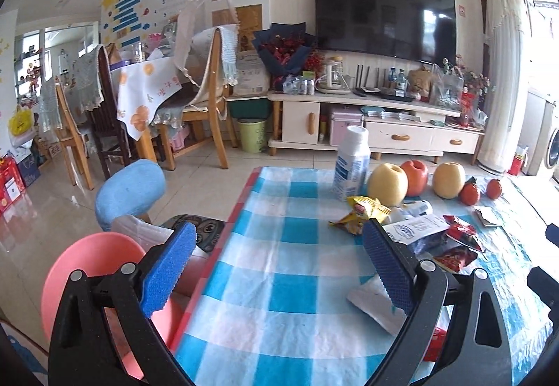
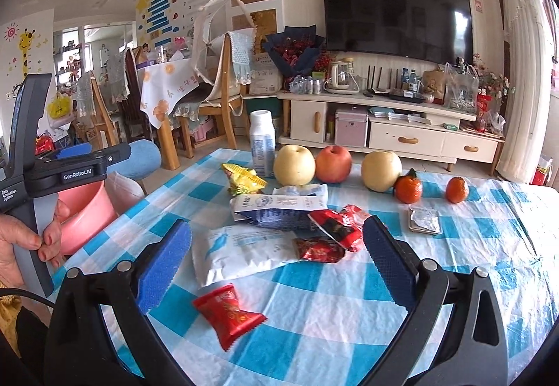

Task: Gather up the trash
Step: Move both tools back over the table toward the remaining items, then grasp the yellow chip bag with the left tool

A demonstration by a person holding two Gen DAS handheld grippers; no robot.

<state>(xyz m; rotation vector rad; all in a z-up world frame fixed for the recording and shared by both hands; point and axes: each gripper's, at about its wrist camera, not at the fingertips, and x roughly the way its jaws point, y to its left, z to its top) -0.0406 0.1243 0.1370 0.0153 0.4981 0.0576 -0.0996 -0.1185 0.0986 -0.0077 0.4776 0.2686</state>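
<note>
Wrappers lie on the blue checked tablecloth (image 2: 349, 316): a red packet (image 2: 229, 312) nearest, a white pouch (image 2: 241, 251), a blue-and-white carton wrapper (image 2: 276, 211), red wrappers (image 2: 335, 228), a yellow wrapper (image 2: 242, 179) and a silver foil piece (image 2: 424, 220). My right gripper (image 2: 276, 263) is open and empty above the white pouch. My left gripper (image 1: 279, 263) is open and empty over the table's left edge. A pink bin (image 1: 87, 267) stands beside the table below it. The yellow wrapper (image 1: 363, 211) and red wrappers (image 1: 457, 246) also show in the left wrist view.
A white bottle (image 2: 262, 141), two yellow pears (image 2: 293, 164), a red apple (image 2: 333, 158) and two tangerines (image 2: 408, 188) stand along the table's far side. A blue stool (image 1: 131, 190) and a white bag sit by the bin. Chairs and a TV cabinet stand behind.
</note>
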